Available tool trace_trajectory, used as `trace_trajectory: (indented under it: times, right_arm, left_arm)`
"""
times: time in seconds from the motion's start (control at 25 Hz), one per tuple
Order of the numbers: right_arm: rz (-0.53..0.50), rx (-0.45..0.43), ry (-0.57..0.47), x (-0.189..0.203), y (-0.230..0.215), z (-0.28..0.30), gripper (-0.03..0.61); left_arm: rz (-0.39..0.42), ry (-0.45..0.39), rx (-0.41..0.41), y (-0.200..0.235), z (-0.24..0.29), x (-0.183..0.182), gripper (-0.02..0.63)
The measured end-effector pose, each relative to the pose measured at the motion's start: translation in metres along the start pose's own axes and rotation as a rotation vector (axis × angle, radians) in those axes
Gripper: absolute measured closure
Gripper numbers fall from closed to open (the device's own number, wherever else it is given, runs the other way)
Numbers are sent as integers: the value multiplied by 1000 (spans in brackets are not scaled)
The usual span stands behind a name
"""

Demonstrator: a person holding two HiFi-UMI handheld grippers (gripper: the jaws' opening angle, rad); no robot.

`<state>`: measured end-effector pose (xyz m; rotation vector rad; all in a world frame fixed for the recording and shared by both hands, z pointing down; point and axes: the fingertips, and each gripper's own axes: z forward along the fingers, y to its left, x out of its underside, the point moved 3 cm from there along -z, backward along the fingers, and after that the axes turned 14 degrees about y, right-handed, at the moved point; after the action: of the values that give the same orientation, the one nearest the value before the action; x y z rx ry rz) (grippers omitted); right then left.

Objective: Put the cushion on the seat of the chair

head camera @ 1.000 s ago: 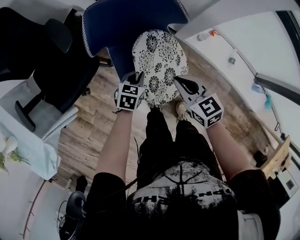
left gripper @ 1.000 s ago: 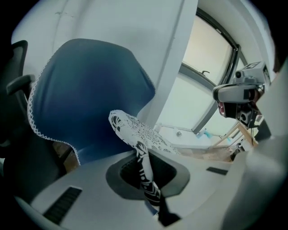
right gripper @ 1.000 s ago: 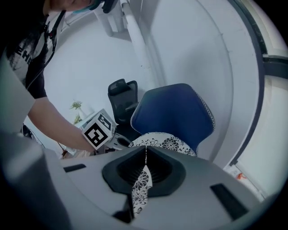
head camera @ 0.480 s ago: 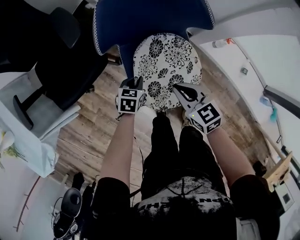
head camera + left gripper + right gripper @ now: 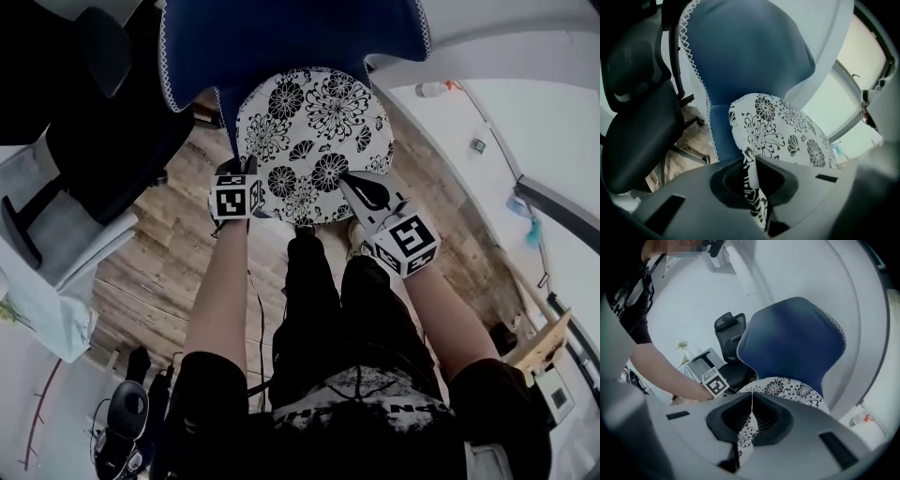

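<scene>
A round white cushion (image 5: 314,141) with black flower print lies over the seat of the blue chair (image 5: 291,37), held at its near edge by both grippers. My left gripper (image 5: 246,183) is shut on the cushion's near left rim, and the fabric (image 5: 754,197) runs pinched between its jaws in the left gripper view. At the near right rim, my right gripper (image 5: 361,187) is shut on the cushion (image 5: 785,387), a fold of cloth showing below its closed jaws. The chair's tall blue back (image 5: 792,348) rises behind the cushion.
A black office chair (image 5: 94,122) stands to the left of the blue chair, on the wooden floor (image 5: 169,253). A white table edge with cloth (image 5: 47,281) is at the left. A white wall and window ledge (image 5: 487,141) run along the right. The person's legs stand close before the chair.
Both grippers have come down with the cushion, which now lies flatter and lower against the blue chair's seat. The left gripper moved more and rolled.
</scene>
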<state>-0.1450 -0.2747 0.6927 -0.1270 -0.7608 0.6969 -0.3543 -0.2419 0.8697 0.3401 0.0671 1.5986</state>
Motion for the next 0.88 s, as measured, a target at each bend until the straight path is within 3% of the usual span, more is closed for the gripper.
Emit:
trace_trajectory:
  times: [0.44,0.72,0.88]
  right_arm:
    - [-10,-46,32,14,2,6,560]
    - [-20,-64,40,15,4,4,558]
    - [-27,-76,33,14,7,0,558]
  left_arm:
    - [13,59,-52,7,19,6,584]
    - [-29,78,-115,20,17,9,406]
    - [-31,57,-154,27,3,9,354]
